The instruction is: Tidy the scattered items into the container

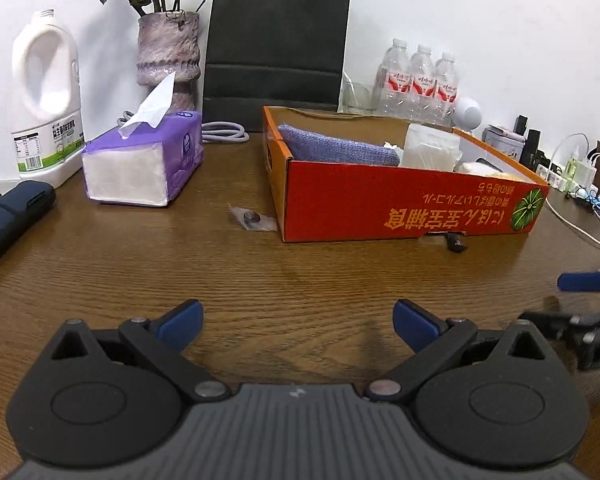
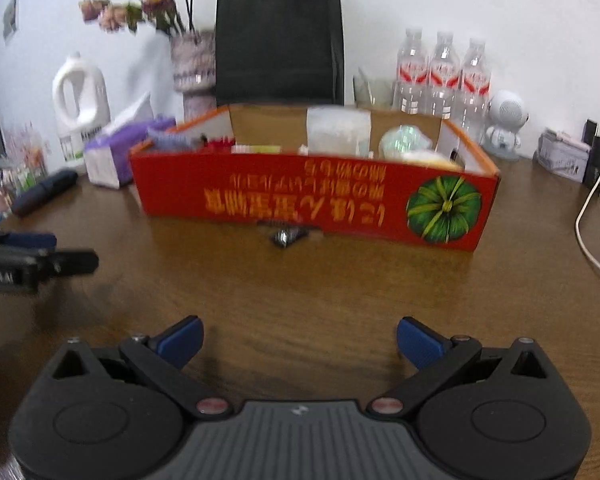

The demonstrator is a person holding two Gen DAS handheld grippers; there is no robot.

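A red cardboard box (image 1: 380, 208) stands on the brown table and also shows in the right wrist view (image 2: 300, 204). It holds a purple cloth (image 1: 336, 150), a clear plastic tub (image 1: 432, 148) and other items. A small clear packet (image 1: 252, 218) lies on the table left of the box. A small dark wrapped item (image 1: 456, 242) lies against the box's front wall; it also shows in the right wrist view (image 2: 288, 236). My left gripper (image 1: 298, 322) is open and empty above the table. My right gripper (image 2: 300, 342) is open and empty, facing the box.
A purple tissue pack (image 1: 144, 164), a white jug (image 1: 46, 96), a vase of dried flowers (image 1: 168, 52), a black paper bag (image 1: 276, 44) and water bottles (image 1: 420, 80) stand behind. A dark case (image 1: 12, 216) lies at left. Cables (image 1: 580, 220) lie at right.
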